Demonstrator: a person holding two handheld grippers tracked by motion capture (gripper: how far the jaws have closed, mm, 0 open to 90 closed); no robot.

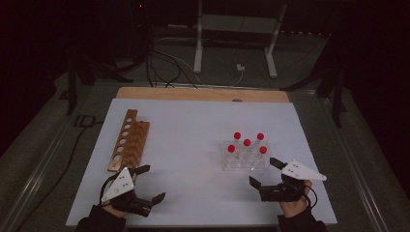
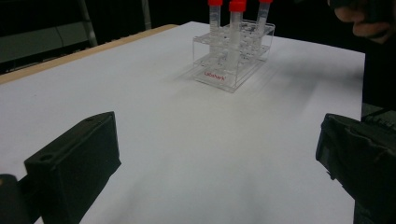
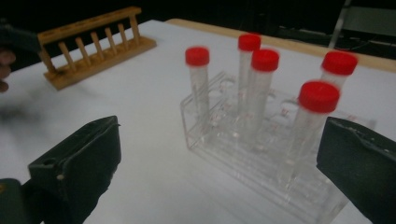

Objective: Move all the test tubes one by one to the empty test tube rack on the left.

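A clear plastic rack stands right of centre on the white sheet and holds several red-capped tubes. A wooden tube rack lies empty at the left. My left gripper hovers open near the front edge, just below the wooden rack's near end, with nothing between its jaws. My right gripper is open too, close to the clear rack's front right corner, with the tubes ahead of its jaws.
A white sheet covers a wooden board. Beyond the table lie cables and the legs of a metal stand on a dark floor.
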